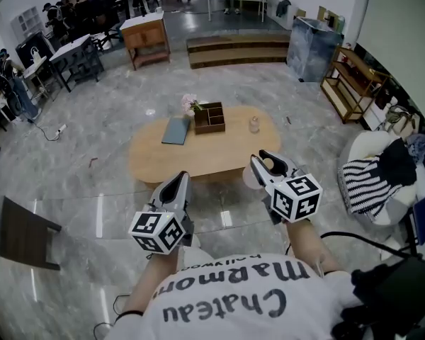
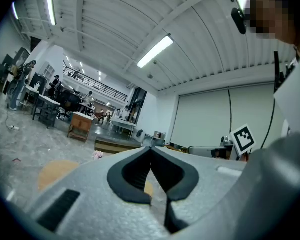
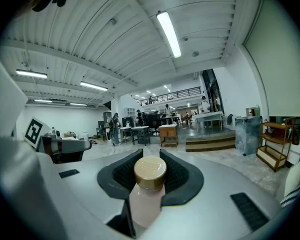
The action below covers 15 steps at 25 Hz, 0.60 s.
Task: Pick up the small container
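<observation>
- Right gripper view: right gripper (image 3: 149, 159) fingers clamp the small container (image 3: 147, 204) under its tan cap, off the bench's (image 1: 156, 163) near edge; it looks picked up.
- Left gripper (image 2: 151, 151) fingers are together, empty, apparently spare.

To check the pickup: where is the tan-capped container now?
In the right gripper view, the small container sits clamped between the right gripper's jaws, on the person's right, short of the oval table.

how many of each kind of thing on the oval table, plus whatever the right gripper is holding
small containers: 2 (jar on table, bottle in right gripper)
wooden box: 1
flower bunch: 1
blue-grey pad: 1
total: 5
</observation>
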Each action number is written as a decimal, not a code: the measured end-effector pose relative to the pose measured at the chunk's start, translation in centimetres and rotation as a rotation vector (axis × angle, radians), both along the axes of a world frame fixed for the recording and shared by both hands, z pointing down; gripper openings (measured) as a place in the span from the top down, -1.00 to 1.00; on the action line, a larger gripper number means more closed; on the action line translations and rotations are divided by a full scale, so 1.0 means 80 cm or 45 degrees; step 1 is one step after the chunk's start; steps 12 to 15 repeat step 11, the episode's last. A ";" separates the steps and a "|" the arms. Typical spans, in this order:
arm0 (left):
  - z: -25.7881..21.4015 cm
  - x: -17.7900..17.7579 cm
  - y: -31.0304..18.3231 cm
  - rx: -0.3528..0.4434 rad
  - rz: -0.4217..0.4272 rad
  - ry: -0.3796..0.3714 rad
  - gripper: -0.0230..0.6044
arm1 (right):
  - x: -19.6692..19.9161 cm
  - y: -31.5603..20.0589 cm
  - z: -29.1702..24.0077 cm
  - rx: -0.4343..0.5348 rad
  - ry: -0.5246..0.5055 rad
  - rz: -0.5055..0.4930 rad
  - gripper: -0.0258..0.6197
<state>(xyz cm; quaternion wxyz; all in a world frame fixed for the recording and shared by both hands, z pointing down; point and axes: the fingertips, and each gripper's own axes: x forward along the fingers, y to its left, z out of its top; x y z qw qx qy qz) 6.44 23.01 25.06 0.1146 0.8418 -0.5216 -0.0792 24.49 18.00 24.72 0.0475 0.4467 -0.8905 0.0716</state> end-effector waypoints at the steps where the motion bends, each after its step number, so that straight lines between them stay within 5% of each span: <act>1: 0.000 0.000 0.001 0.000 -0.002 0.001 0.88 | 0.000 0.001 0.001 -0.002 0.003 -0.001 0.59; 15: -0.005 0.000 0.006 0.007 -0.005 0.004 0.88 | 0.006 0.005 -0.006 0.010 0.003 0.010 0.59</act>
